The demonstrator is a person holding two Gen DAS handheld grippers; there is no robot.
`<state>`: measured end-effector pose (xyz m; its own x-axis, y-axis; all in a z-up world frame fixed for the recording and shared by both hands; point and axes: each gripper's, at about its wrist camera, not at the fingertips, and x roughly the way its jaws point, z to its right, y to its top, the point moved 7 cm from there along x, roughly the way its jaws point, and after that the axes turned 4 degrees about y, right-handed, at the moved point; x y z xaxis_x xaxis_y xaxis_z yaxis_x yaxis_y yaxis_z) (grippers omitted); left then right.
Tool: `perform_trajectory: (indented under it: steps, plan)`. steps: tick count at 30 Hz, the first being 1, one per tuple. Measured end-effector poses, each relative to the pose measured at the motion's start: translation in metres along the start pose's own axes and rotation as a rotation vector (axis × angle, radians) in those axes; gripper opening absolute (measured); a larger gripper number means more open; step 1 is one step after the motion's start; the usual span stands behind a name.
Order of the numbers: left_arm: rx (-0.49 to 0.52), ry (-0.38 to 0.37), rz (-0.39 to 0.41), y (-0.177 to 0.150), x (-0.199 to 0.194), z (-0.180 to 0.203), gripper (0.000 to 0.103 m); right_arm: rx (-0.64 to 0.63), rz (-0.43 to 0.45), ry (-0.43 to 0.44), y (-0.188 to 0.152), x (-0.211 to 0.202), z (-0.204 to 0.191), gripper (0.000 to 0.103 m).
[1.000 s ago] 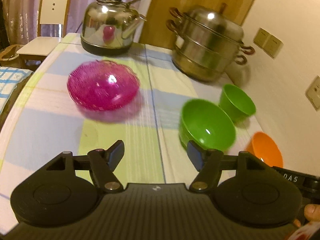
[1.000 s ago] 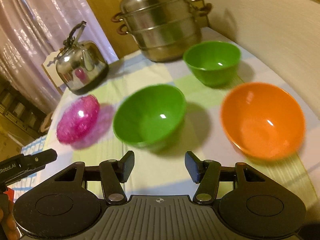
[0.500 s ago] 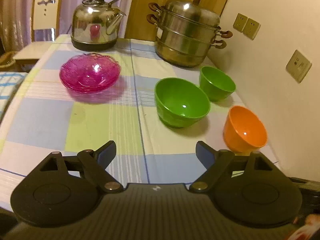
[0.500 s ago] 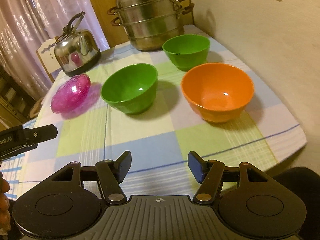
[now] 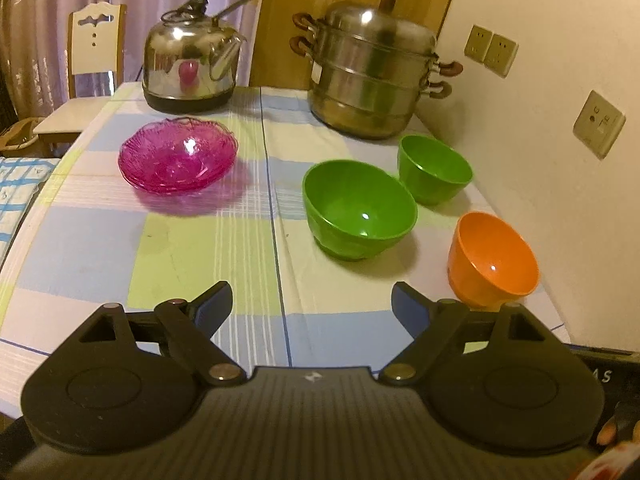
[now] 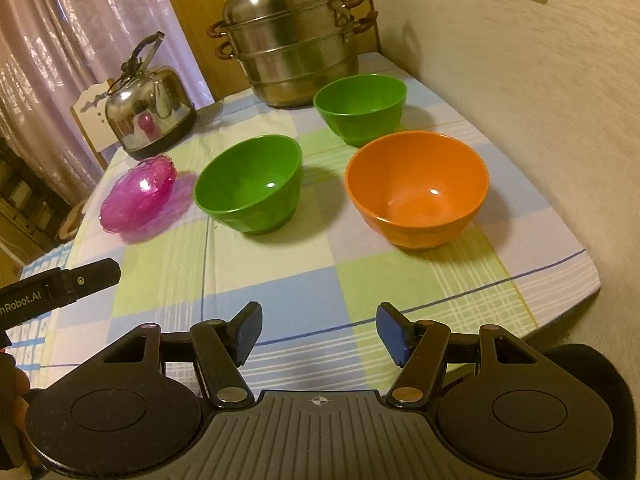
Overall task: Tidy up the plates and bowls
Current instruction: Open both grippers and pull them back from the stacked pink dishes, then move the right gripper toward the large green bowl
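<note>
**Both claws empty, bowls ahead on the tabletop**

The left claw (image 5: 310, 300) stands wide apart and holds nothing; the right claw (image 6: 318, 332) is parted less widely, also empty. Both hover over the near edge of the tabletop (image 5: 80, 248).

Ahead of the left claw and off to its left sits the pink glass plate stack (image 5: 178, 160). Ahead of the right claw are the near green bowl (image 6: 250, 184), the far green bowl (image 6: 360, 108) and, closest, the orange bowl (image 6: 418, 188), all upright and apart.

Likely trouble: the bowls' smooth, sloping walls could slip from a pinch on the rim and tip. The orange bowl lies near the tabletop's wall-side edge, so a nudge might push it off. The glass plates could chip if clamped hard or dragged.
</note>
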<state>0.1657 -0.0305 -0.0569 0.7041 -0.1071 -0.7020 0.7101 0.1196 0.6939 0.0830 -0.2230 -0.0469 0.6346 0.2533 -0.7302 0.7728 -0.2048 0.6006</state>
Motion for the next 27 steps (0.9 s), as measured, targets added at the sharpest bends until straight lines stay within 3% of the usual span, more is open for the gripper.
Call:
perform_trajectory:
  steps: [6,21,27]
  plan:
    - [-0.036,-0.047,-0.081,0.010,0.021,0.002,0.085,0.045,0.020,0.023,0.015,0.003,0.009,0.063]
    - [-0.085,-0.019,-0.095,0.061,0.092,-0.017,0.084,0.070,0.039,0.134,0.075,0.064,-0.009,0.063]
    - [-0.089,-0.034,-0.102,0.072,0.120,-0.018,0.076,0.090,0.027,0.127,0.090,0.097,-0.007,0.063]
